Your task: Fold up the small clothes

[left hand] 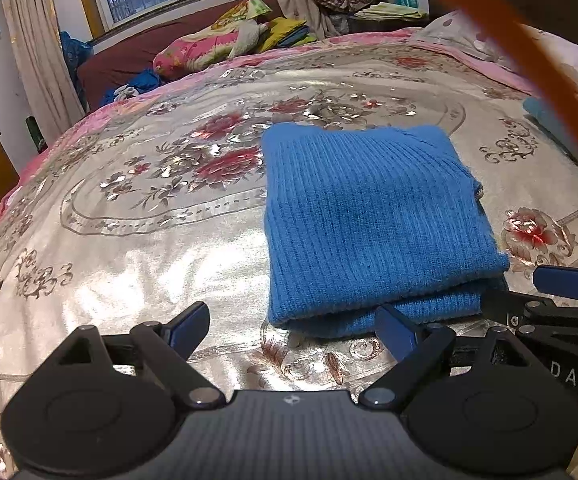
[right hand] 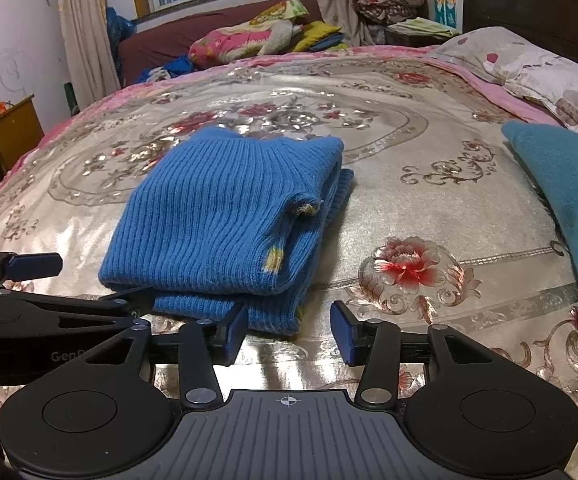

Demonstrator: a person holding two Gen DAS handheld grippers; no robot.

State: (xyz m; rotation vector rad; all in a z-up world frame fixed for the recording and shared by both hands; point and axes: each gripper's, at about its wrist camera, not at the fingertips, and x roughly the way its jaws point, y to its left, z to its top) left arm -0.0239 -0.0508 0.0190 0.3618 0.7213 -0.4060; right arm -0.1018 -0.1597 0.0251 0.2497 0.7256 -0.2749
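A blue ribbed knit sweater (left hand: 373, 220) lies folded into a thick, roughly square bundle on a shiny bedspread (left hand: 149, 248) printed with red and grey flowers. It sits near the middle of the bed, towards the near edge. The knit runs in fine ribs from the near edge to the far one, and the top layer lies smooth over a second layer that shows along the near edge. In the right wrist view a small yellow patch shows on its right side, and a frayed pale bit at a tucked corner above it.

The left gripper (left hand: 295, 330) has its jaws spread wide with nothing between them, just short of the sweater's near left corner. The right gripper (right hand: 289, 334) has its jaws parted too and is not pinching anything; its left finger (right hand: 235, 330) is right against the near edge of the sweater.

A teal cloth (right hand: 565, 208) lies well to the right, near a pillow (right hand: 537, 64) at the far right
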